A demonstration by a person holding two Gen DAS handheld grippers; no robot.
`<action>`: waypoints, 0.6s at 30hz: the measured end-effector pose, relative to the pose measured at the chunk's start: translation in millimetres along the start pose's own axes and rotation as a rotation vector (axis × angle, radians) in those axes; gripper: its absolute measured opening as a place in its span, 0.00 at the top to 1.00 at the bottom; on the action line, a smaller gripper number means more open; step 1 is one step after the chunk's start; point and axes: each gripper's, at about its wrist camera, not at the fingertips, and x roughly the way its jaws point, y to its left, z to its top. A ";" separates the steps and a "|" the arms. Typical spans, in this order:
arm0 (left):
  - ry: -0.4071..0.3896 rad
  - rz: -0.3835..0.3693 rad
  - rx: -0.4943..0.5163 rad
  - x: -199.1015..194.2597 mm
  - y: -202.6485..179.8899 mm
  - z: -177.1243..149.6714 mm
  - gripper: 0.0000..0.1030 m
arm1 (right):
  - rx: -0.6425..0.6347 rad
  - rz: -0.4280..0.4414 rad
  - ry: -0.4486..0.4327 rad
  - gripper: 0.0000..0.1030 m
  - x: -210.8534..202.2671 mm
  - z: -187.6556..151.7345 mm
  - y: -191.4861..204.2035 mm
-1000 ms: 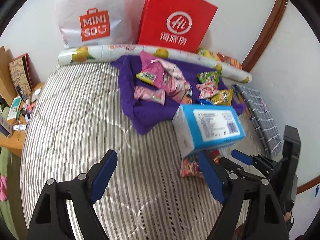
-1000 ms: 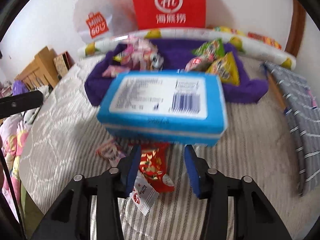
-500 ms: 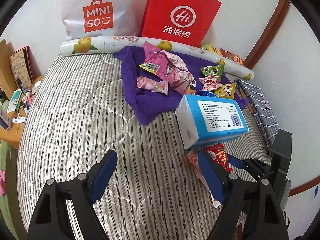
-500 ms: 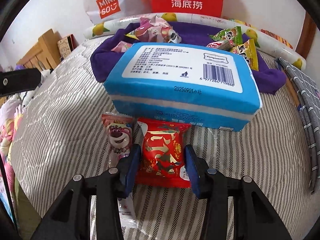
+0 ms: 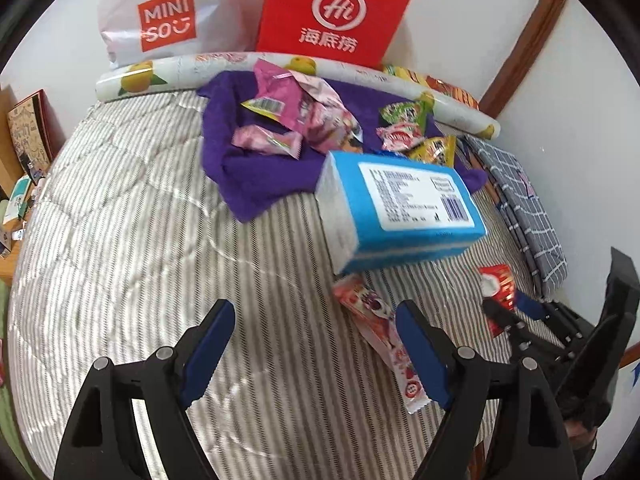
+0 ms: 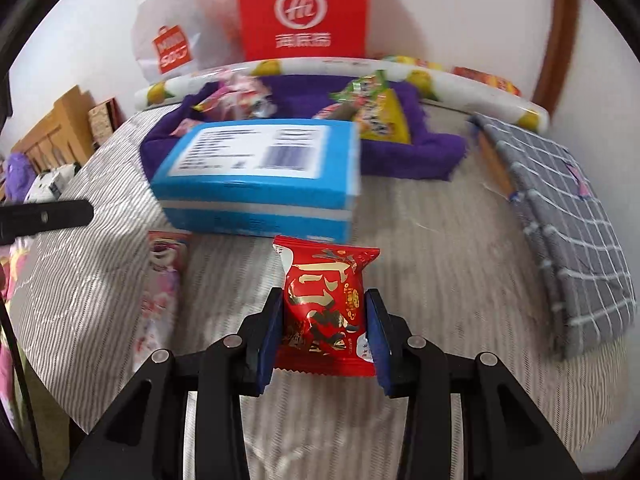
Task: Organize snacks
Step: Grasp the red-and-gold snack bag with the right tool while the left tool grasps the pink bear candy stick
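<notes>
My right gripper (image 6: 325,320) is shut on a red snack packet with gold print (image 6: 325,308), held just above the striped mattress; the same gripper (image 5: 510,308) and packet (image 5: 498,284) show at the right of the left wrist view. A blue tissue pack (image 6: 256,176) lies beyond it. A long pink strawberry snack packet (image 5: 376,324) lies beside my open left gripper (image 5: 316,320), close to its right finger (image 5: 420,344). Pink snack bags (image 5: 296,116) and green, red and yellow packets (image 5: 416,136) lie on a purple towel (image 5: 240,176).
A red paper bag (image 5: 336,12) and a white shopping bag (image 5: 168,12) lean on the wall behind a rolled fruit-print sheet (image 5: 160,76). A grey checked cloth (image 6: 568,216) lies along the right edge. Wooden furniture (image 6: 56,132) stands left of the mattress (image 5: 120,220).
My right gripper closed on the red packet and drew it to the right, away from the blue pack. My left gripper came lower and nearer the pink packet.
</notes>
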 end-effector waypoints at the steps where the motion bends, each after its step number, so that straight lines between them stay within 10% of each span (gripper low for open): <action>1: 0.004 0.001 0.006 3.7 -4.6 -2.6 0.21 | 0.015 -0.005 -0.001 0.61 -1.4 -1.7 -6.8; 18: 0.092 -0.011 0.069 53.9 -45.5 -17.9 0.24 | 0.076 -0.022 0.022 0.60 13.6 -35.7 -32.1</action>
